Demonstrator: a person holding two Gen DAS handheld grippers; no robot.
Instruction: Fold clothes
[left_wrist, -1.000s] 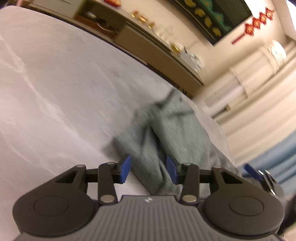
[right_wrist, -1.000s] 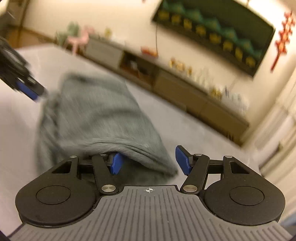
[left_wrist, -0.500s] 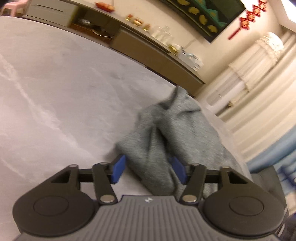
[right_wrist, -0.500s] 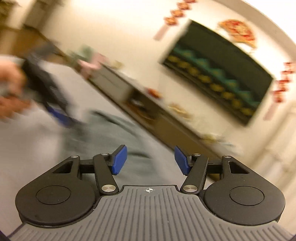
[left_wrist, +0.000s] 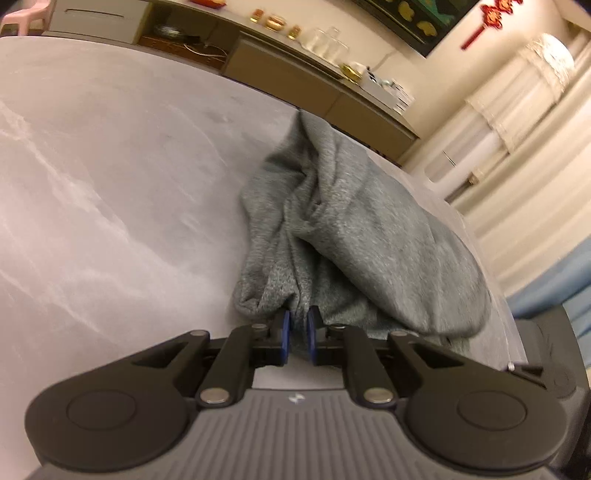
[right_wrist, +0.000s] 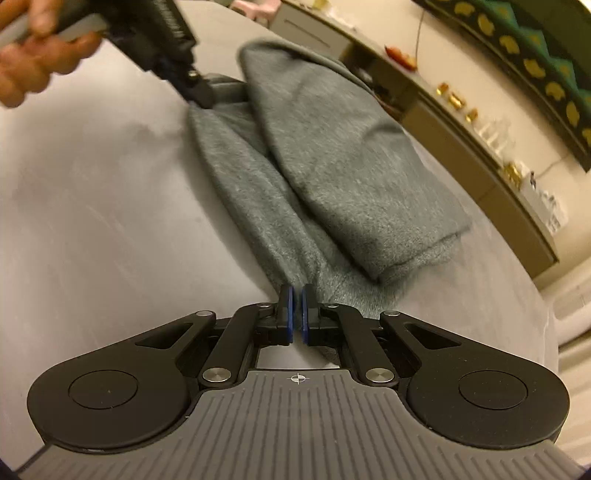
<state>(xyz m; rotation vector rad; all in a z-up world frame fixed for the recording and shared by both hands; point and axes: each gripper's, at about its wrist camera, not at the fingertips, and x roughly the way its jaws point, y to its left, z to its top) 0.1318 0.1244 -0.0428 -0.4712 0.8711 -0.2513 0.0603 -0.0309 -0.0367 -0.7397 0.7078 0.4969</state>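
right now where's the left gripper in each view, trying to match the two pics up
Left wrist view: the left gripper fills the bottom edge, its jaws shut on the near edge of the grey garment.
Right wrist view: it comes in from the upper left, held by a hand, pinching the garment's far end.
Shared landmark: the long low cabinet along the wall behind the table.

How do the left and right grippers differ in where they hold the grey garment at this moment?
The left gripper pinches a bunched, wrinkled end of the grey garment; the right gripper pinches the opposite end, where the fabric runs flatter, beside a folded-over flap. A hand shows behind the left gripper in the right wrist view; no hand shows behind the right gripper. Both are shut on the cloth, low over the table.
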